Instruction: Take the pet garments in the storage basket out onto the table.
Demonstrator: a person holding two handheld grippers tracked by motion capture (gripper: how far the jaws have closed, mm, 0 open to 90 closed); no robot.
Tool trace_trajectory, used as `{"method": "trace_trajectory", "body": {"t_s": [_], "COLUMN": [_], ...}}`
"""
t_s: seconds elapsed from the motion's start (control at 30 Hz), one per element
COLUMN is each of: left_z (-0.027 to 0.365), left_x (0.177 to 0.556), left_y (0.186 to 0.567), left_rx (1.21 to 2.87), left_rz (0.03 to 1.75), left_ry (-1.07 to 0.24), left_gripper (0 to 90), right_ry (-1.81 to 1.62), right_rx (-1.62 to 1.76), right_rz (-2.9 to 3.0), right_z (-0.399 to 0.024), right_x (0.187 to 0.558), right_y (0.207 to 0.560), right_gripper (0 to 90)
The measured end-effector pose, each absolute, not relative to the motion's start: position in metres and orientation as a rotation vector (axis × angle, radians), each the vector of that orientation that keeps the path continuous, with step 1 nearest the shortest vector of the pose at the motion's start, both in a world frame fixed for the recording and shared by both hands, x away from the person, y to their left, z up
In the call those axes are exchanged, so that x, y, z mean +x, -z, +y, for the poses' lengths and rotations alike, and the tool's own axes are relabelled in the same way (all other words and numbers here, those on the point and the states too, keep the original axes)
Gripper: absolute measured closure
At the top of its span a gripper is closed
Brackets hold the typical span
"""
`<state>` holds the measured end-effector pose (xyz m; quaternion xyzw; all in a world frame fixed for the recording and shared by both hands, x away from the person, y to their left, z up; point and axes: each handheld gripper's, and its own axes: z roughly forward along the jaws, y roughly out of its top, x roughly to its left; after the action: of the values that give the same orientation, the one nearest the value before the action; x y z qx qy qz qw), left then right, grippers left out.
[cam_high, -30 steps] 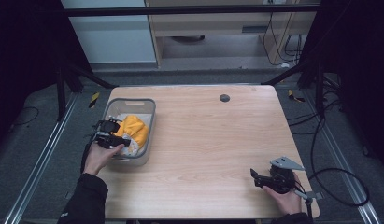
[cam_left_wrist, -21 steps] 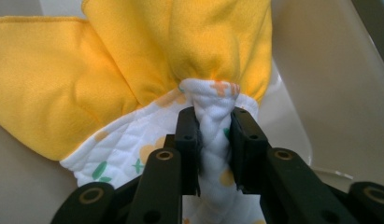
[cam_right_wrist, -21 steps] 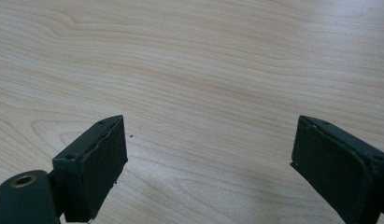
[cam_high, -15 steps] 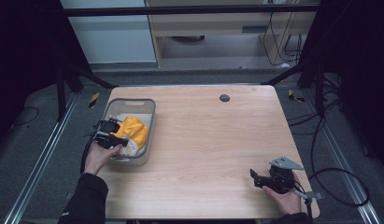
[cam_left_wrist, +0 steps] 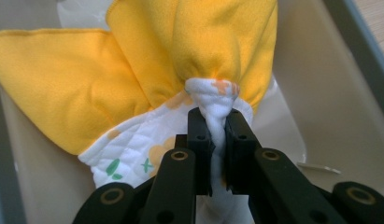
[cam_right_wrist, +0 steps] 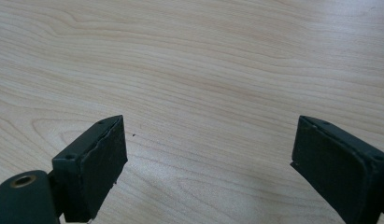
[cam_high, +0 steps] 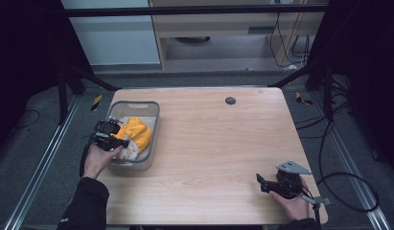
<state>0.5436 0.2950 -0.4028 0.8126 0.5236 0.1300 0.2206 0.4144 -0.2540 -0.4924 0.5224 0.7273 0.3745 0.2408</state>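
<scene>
Cloth pinched between left tongs in bin.

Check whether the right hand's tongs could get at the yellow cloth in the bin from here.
Probably yes: bare table lies between the right tongs and the cloth, though the left tongs grip it.

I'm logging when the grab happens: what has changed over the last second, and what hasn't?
The left gripper, in the grey bin, has just been closing its jaws and now pinches a bunched fold of the yellow and white cloth. The hand itself barely shifted. The right gripper stayed open over the bare wooden table, and the bin kept its place.
</scene>
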Motion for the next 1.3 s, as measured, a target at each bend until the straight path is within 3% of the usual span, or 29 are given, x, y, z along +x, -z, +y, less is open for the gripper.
{"method": "trace_trajectory", "body": {"t_s": [1.3], "left_z": [0.288], "left_x": [0.488], "left_y": [0.316], "left_rx": [2.193], "left_rz": [1.204], "left_ry": [-0.509], "left_gripper": [82.9], "right_ry": [-1.023], "right_rx": [1.420], "right_rz": [1.989], "right_z": [-0.253], "right_x": [0.414], "right_y": [0.492], "right_gripper": [10.1]}}
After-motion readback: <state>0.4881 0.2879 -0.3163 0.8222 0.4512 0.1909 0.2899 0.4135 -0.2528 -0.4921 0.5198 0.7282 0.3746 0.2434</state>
